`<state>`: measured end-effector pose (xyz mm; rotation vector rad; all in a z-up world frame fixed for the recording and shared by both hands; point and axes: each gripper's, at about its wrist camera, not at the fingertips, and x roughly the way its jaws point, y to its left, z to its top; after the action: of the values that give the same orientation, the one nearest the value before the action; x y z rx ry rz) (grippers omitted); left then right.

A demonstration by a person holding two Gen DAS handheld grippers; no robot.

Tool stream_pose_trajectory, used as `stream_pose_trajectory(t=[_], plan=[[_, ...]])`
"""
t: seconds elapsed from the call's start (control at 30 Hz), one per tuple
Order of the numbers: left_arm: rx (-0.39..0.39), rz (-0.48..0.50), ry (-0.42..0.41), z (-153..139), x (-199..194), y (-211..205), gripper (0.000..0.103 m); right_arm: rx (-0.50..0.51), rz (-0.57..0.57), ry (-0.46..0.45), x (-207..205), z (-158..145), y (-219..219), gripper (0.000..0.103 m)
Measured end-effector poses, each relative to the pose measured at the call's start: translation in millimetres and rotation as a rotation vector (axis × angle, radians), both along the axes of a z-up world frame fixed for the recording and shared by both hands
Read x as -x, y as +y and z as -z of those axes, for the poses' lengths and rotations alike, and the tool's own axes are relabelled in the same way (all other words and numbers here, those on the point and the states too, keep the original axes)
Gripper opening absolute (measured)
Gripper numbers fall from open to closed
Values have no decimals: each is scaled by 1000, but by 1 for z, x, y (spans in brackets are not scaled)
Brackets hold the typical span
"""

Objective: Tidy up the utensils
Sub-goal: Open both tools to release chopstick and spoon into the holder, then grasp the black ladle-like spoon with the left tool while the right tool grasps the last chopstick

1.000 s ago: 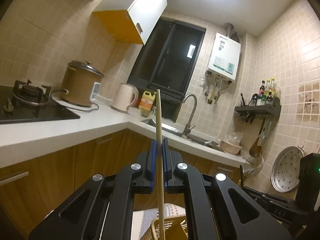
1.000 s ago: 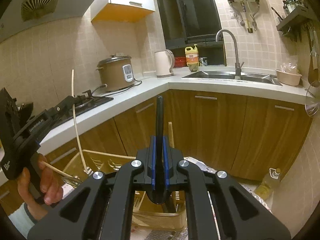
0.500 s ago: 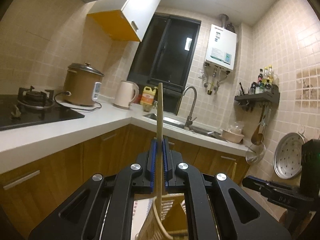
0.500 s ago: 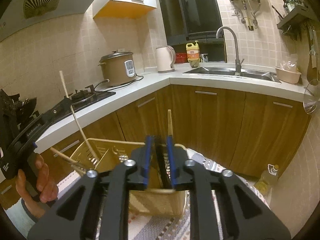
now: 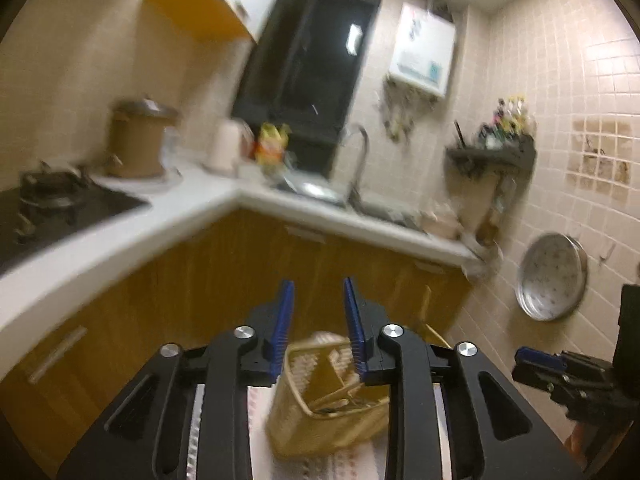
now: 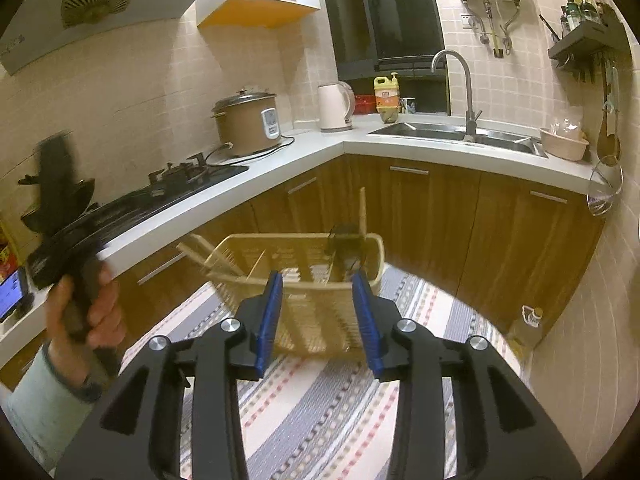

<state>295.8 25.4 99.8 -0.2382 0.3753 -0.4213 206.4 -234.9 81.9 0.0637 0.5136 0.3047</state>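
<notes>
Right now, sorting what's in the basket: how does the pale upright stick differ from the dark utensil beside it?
The pale stick is light wood, thin and straight; the dark utensil is black and bulkier. The pale stick rises well above the rim of the basket; the dark utensil barely clears it. Both stand in the basket's right end, and neither is gripped: the right gripper is opening with nothing between its jaws.

Blurred kitchen corner. Left gripper (image 5: 318, 320) low in centre, blue-padded jaws opening, nothing between them. Beyond and below, yellow basket (image 5: 304, 420) on a striped mat (image 5: 260, 420), wooden utensils (image 5: 340, 394) lying inside. Right gripper (image 5: 538, 364) at right edge. White countertop (image 5: 192, 208), stove (image 5: 52, 204), sink tap (image 5: 360, 160) behind.
</notes>
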Motion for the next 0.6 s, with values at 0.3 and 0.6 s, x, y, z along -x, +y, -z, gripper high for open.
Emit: stream_pose_trajectory(t=[0.3,0.6], plan=[[-19,-53,93,8,32,21,21,118,-39,162,31,14,16,48],[-241,-4,375,65,91,3,41,144,-161,552,41,95,55,48]])
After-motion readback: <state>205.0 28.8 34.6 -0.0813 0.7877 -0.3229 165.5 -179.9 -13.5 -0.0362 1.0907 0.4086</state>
